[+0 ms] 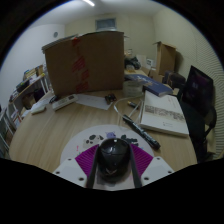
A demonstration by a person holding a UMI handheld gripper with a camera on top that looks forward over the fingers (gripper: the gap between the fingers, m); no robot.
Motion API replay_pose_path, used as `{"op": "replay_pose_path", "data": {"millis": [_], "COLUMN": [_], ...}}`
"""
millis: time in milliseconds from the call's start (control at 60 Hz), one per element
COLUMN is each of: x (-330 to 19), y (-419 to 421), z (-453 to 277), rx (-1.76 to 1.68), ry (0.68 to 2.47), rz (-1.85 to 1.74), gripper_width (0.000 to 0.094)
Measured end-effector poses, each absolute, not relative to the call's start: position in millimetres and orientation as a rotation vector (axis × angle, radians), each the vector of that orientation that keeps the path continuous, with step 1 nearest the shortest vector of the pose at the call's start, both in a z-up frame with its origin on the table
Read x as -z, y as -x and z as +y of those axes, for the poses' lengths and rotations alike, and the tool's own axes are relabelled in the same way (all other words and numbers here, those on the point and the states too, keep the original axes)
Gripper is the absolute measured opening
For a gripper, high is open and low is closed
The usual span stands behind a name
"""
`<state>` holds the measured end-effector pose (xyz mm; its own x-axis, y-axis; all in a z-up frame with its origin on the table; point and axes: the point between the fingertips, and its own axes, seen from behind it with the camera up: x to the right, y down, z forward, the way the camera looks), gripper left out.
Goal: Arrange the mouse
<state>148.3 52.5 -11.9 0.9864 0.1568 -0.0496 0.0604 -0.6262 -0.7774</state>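
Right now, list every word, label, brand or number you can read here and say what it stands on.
None can be read.
Cardboard box: red marks on its side, too blurred to make out.
Open booklet: printed lines, too small to read.
Dark monitor: nothing legible.
Mouse: no readable logo; it sits between the gripper jaws.

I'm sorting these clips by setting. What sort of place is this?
Probably an office or lab workroom: a wooden table holds a large brown cardboard box and an open white paper book. A black computer mouse stands between the open tongs.
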Motion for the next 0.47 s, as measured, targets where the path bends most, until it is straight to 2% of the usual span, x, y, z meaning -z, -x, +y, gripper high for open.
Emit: {"op": "replay_pose_path", "data": {"millis": [17,100,133,333,467], "x": [12,6,-3,-49,-53], "y": [-148,-146,-146,-155,-179], "z": [53,46,41,-49,-130], "rx": [-0.139,-0.149,-0.151,-0.154,-0.168], "ry": [2.245,2.230,2.203,2.097,2.067], "rz": [-0.156,-0.140,-0.125,-0.124,-0.100], "gripper_width": [0.0577,0.0893,0.0831,0.0835,0.0845]}}
